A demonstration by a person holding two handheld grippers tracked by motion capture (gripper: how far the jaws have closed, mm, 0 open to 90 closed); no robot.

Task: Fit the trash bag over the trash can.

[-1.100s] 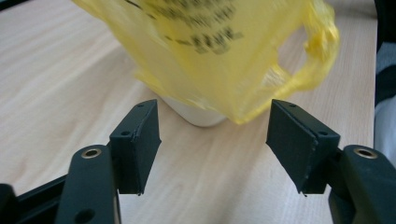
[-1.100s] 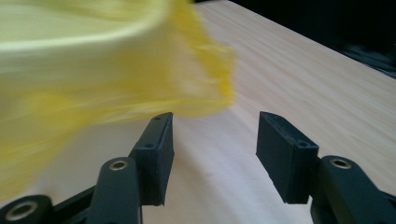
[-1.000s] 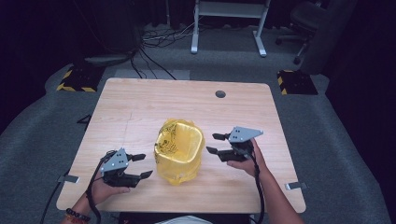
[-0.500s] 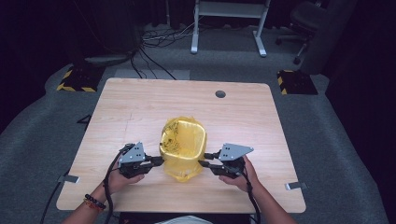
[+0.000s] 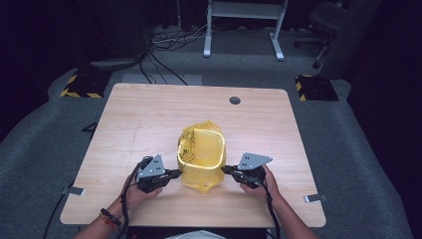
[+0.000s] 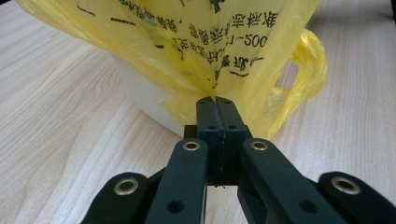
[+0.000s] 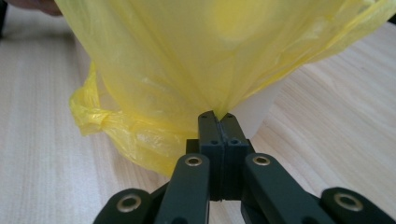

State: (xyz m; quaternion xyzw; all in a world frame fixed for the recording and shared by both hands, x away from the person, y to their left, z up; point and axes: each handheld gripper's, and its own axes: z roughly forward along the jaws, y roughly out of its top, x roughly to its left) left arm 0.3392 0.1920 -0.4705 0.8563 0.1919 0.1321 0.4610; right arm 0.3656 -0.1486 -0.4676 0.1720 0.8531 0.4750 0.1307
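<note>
Your left tongs (image 5: 175, 173) and right tongs (image 5: 225, 170) each pinch the yellow bag (image 5: 201, 160) lining the white bin (image 6: 144, 100), either side of it.

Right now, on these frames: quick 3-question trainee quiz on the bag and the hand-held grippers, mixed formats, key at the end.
1. True or false: the left hand-held gripper is shut on the yellow bag.
2. What does the yellow bag line? A) a white bin B) a cardboard box C) a metal bowl
3. In the high view, where do the left and the right hand-held gripper stand against the bag?

Key
1. True: its jaws pinch a fold of the plastic.
2. A
3. On opposite sides, low on the bag near the table: left hand-held gripper at the picture's left, right at its right, each shut on the plastic.
</note>
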